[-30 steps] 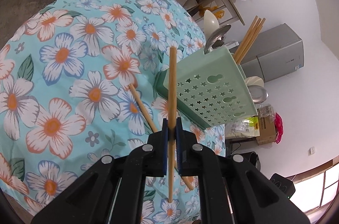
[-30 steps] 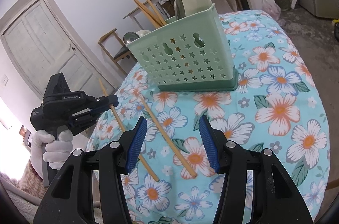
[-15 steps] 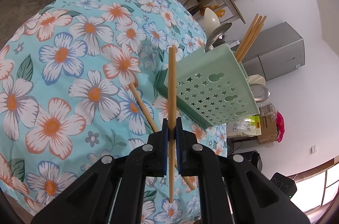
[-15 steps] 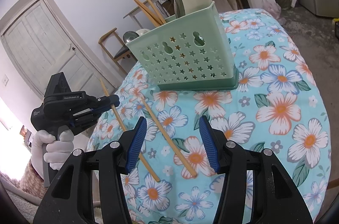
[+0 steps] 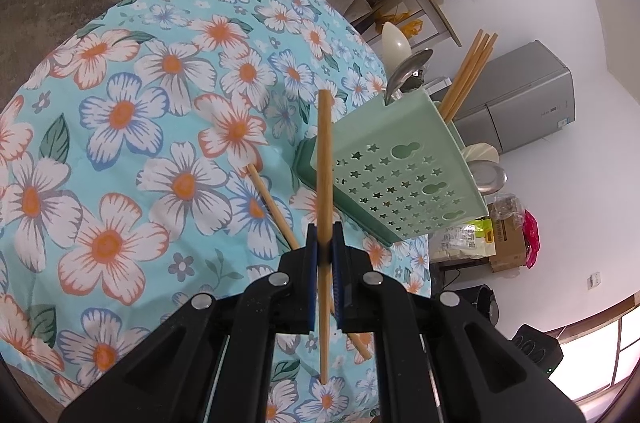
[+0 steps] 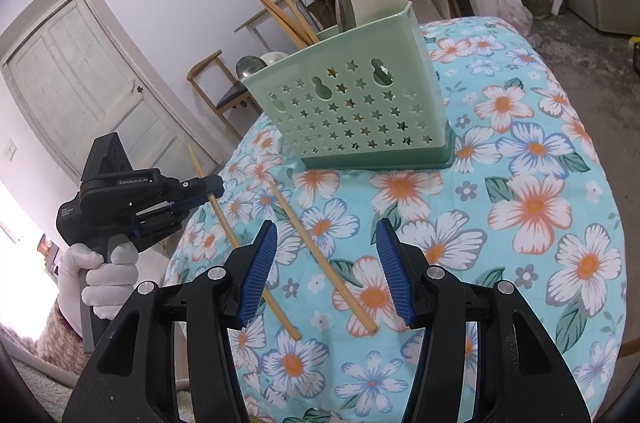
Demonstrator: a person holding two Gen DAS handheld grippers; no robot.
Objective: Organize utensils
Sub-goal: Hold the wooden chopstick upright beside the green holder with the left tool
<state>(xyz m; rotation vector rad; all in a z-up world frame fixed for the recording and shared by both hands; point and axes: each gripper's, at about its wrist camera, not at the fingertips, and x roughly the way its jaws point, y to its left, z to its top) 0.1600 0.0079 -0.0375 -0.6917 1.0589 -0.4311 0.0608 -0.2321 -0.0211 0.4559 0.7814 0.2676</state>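
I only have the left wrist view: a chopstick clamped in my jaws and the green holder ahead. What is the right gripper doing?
Observer: The right gripper is open and holds nothing; it hangs over the loose chopstick lying on the floral cloth.
Operator: Is my clamped stick clear of the table?
Observer: From the right wrist view the held chopstick slants down out of the left gripper, and its lower end passes behind the right gripper's finger, so I cannot tell.
Operator: Who is holding my gripper?
Observer: A white-gloved hand grips its handle, off the table's edge.
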